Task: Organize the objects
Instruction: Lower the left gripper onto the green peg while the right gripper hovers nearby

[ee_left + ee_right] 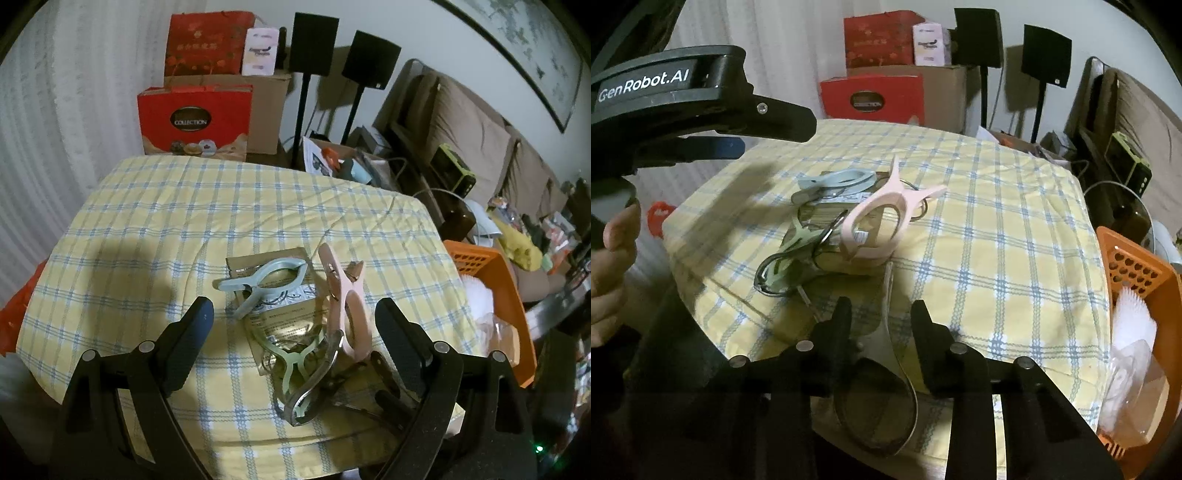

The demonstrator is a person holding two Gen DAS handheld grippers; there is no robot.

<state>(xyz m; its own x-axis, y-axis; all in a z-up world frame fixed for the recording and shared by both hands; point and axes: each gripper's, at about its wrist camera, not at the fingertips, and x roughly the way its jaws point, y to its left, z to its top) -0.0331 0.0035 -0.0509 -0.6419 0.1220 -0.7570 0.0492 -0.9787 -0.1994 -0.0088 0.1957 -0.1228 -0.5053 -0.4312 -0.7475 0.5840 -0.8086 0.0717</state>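
Left tongs (291, 325) gape over the clips (343, 295); right tongs (882, 314) pinch a translucent clip (892, 332) near the table edge (960, 424).

Matt pastel plastic clothes pegs (345, 299) with glossy metal spring rings lie on a checked woven tablecloth (166, 221), ahead of textured black plastic fingers (192, 332).

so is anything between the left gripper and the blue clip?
Nothing visible blocks it. The left gripper is open above the pile, with the blue clip lying on top of the cardboard just ahead. The pink clip stands to its right and the green clip lies nearer, under the gripper.
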